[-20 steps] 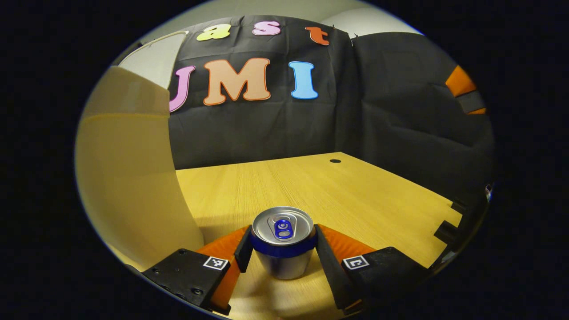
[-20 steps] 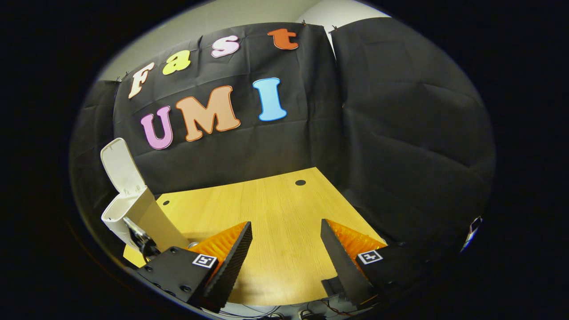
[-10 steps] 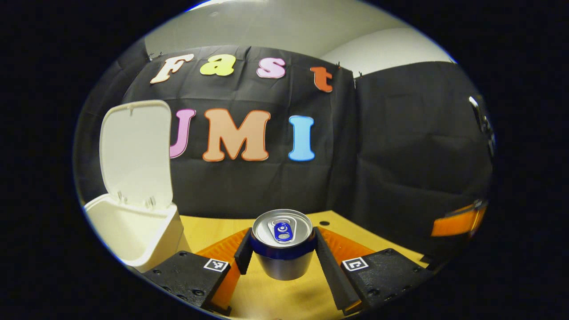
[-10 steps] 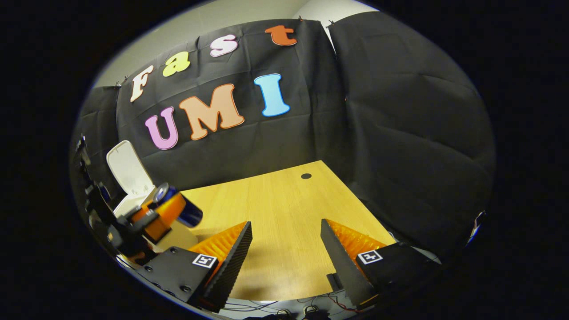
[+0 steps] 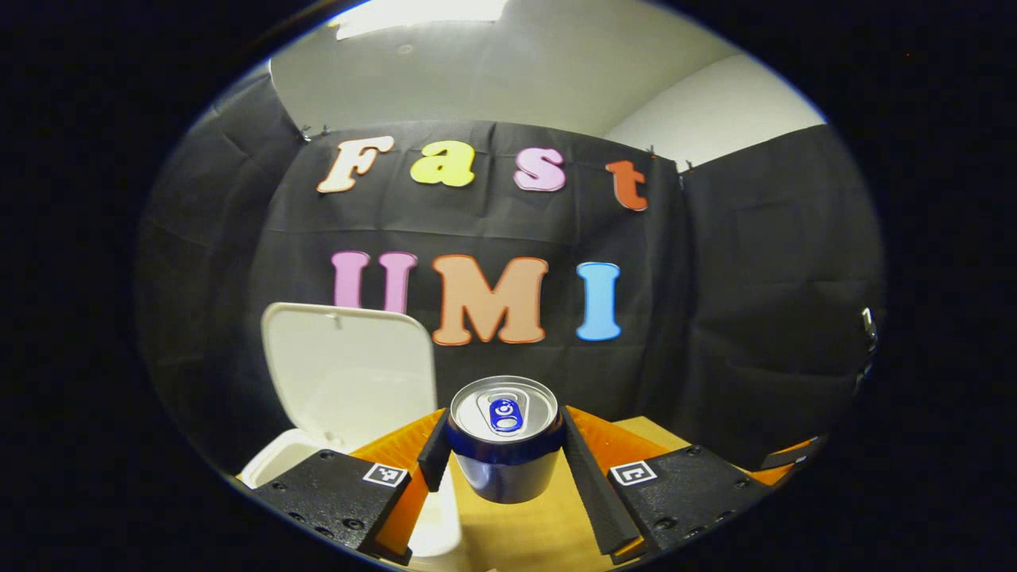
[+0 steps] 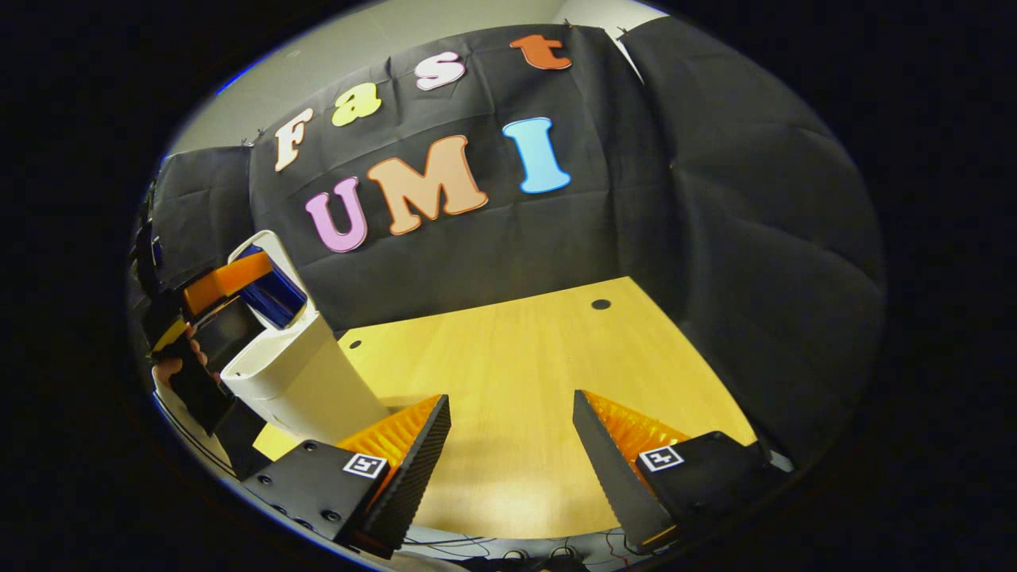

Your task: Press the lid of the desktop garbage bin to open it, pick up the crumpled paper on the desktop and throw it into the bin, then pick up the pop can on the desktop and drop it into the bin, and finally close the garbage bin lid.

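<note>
The pop can [image 5: 505,437], silver-topped with a blue body, hangs in the air with my left gripper [image 5: 502,457] shut on it, both fingers pressed to its sides. Behind and left of it stands the white bin [image 5: 274,467] with its lid [image 5: 349,373] tipped up. In the right gripper view the same can [image 6: 272,292] is held above the bin's mouth [image 6: 266,367] by the far gripper and a hand. My right gripper [image 6: 512,453] is open over the wooden desk [image 6: 516,357], nothing between its fingers.
Two small round holes [image 6: 601,304] are in the desk near the back. Black cloth walls close the back and right sides. Cables [image 6: 508,552] hang below the desk's near edge.
The left gripper has lifted the can from the desk up and over toward the open bin. The right gripper has stayed open and shifted a little.
</note>
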